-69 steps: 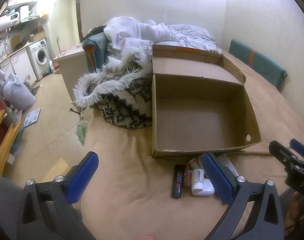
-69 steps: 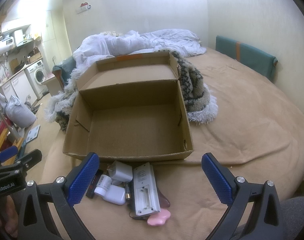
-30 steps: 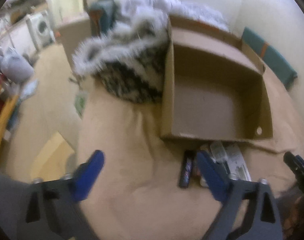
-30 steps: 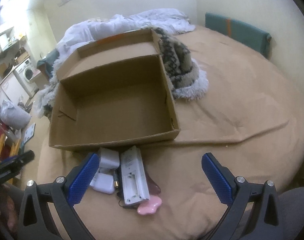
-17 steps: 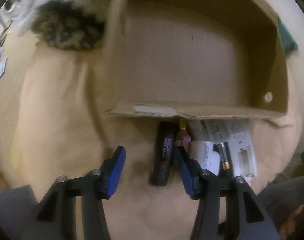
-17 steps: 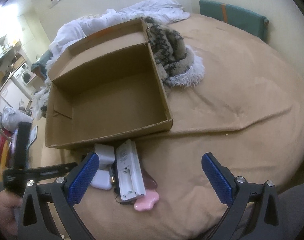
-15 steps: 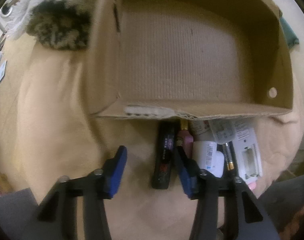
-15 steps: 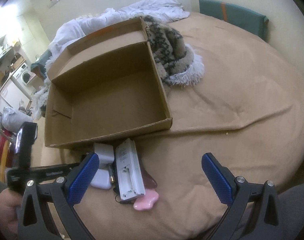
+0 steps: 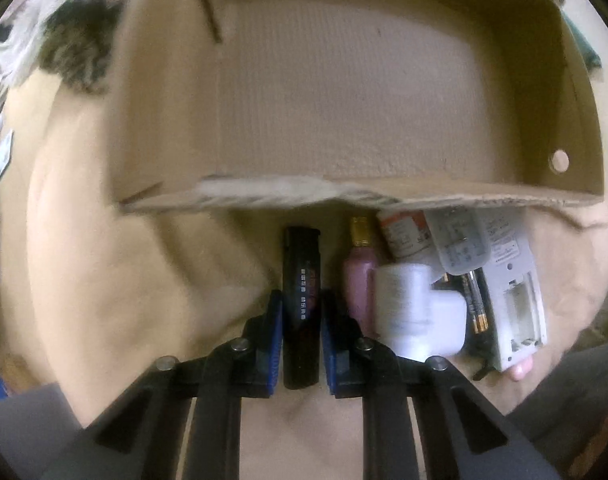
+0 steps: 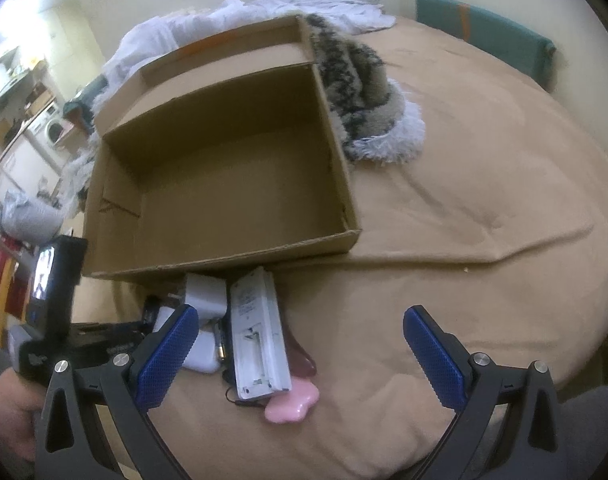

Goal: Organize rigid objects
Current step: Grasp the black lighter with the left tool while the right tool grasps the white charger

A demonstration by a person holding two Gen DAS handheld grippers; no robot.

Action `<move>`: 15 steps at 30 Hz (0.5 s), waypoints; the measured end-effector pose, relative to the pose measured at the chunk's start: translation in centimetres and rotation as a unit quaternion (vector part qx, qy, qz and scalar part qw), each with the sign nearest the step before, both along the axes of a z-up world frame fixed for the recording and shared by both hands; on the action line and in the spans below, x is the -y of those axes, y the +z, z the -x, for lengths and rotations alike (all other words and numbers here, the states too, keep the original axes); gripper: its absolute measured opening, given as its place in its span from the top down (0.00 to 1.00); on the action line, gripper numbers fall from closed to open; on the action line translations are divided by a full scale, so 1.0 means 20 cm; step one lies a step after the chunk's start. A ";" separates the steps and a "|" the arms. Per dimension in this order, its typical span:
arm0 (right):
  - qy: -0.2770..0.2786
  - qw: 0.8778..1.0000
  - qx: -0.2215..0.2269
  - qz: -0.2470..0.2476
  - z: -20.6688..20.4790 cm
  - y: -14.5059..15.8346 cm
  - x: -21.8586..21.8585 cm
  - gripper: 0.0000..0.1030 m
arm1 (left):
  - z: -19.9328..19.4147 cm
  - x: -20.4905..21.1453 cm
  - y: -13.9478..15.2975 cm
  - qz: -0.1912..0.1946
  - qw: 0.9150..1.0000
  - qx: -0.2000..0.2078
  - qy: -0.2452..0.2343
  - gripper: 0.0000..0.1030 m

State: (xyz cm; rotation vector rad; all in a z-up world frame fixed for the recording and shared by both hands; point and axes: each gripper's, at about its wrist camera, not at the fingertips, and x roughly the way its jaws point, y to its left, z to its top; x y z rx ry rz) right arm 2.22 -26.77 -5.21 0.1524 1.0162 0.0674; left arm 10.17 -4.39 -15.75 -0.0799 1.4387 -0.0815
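**Left claw pinches the black tube at the box's near wall**

The tan bedcover (image 10: 484, 184) carries everything. On it sits the open cardboard box (image 10: 227, 184), its inside bare, with a patterned fringed blanket (image 10: 364, 92) against its far right corner. Just outside the box's near wall lies a cluster of small items: a white remote (image 10: 257, 332) lying back-up with its battery bay open, a white adapter (image 9: 418, 308), a pink bottle (image 9: 360, 280) with a gold cap, a black tube (image 9: 301, 296), and a pink soft shape (image 10: 291, 402) under the remote's near end.

The left gripper (image 9: 301, 304) has its blue pads pressed against both sides of the black tube, which lies at the left edge of the cluster, pointing toward the box wall.

The right gripper (image 10: 299, 344) hangs above the bedcover near the remote, its jaws spread wide with nothing between them.
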 end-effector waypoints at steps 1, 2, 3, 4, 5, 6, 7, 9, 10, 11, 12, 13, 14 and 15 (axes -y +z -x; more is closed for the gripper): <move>0.008 1.000 -0.003 0.002 -0.01 -0.01 -0.01 0.00 | 0.00 -0.02 0.02 -0.002 1.000 0.001 0.004 0.85; 0.018 1.000 -0.009 0.002 -0.01 -0.02 -0.03 0.00 | 0.01 -0.03 0.03 -0.001 1.000 0.004 0.012 0.85; 0.028 0.999 -0.015 0.000 -0.02 -0.03 -0.04 0.03 | 0.01 -0.05 0.04 0.000 1.000 0.007 0.018 0.85; 0.041 0.999 -0.026 -0.005 -0.03 -0.05 -0.06 0.16 | 0.01 -0.06 0.06 0.000 1.000 0.011 0.025 0.85; 0.051 0.998 -0.038 -0.012 -0.04 -0.07 -0.07 0.25 | 0.03 -0.08 0.08 0.001 0.999 0.015 0.029 0.85; 0.059 0.997 -0.051 -0.014 -0.05 -0.10 -0.09 0.28 | 0.04 -0.08 0.11 0.003 0.999 0.018 0.033 0.85; 0.069 0.995 -0.066 -0.009 -0.06 -0.13 -0.11 0.31 | 0.05 -0.09 0.14 0.005 0.999 0.021 0.037 0.85; 0.088 0.993 -0.083 0.002 -0.08 -0.18 -0.16 0.34 | 0.05 -0.10 0.18 0.005 0.998 0.030 0.048 0.85; 0.098 0.991 -0.090 0.010 -0.09 -0.20 -0.19 0.34 | 0.06 -0.12 0.21 0.005 0.998 0.035 0.054 0.85; 0.107 0.989 -0.095 0.024 -0.09 -0.22 -0.21 0.34 | 0.07 -0.13 0.23 0.008 0.997 0.040 0.061 0.85; 0.114 0.988 -0.100 0.040 -0.10 -0.24 -0.24 0.34 | 0.08 -0.13 0.23 0.010 0.997 0.042 0.065 0.85; 0.118 0.986 -0.101 0.056 -0.11 -0.27 -0.27 0.34 | 0.09 -0.13 0.25 0.013 0.997 0.045 0.067 0.85; 0.122 0.984 -0.104 0.072 -0.11 -0.29 -0.29 0.34 | 0.10 -0.13 0.25 0.014 0.997 0.047 0.067 0.85; 0.125 0.983 -0.108 0.077 -0.12 -0.31 -0.30 0.34 | 0.11 -0.17 0.26 0.014 0.996 0.048 0.068 0.85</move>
